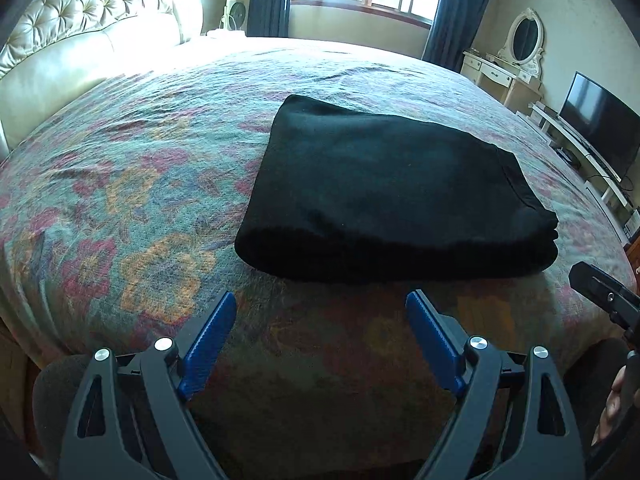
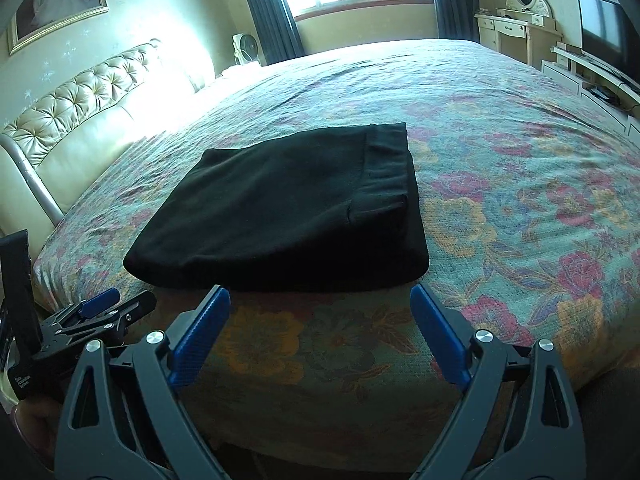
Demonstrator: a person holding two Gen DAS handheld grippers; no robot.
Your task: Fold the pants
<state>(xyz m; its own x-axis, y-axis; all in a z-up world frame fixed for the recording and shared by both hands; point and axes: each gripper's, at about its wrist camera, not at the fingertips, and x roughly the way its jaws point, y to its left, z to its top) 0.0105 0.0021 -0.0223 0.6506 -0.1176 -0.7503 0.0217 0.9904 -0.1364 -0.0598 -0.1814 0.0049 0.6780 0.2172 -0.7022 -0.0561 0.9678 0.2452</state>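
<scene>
The black fabric pants (image 1: 384, 192) lie folded on the floral-quilted bed (image 1: 140, 184). Both the left gripper (image 1: 320, 304) and right gripper (image 2: 320, 296) are wide open and empty; only smoothing edges seems needed.

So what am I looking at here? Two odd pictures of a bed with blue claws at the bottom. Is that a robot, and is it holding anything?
There is no robot. A person holds a two-finger gripper in each hand, and each gripper carries a wide-angle camera looking forward along its fingers. One picture comes from the left gripper, the other from the right gripper. The blue strips are the finger pads, and the curved edges come from the lens. On the bed, with its flowered cover, lie black pants, already folded into a compact stack near the front edge. Both grippers are open and hold nothing; they sit just short of the pants. At the side of each picture you can glimpse the other gripper.
</scene>
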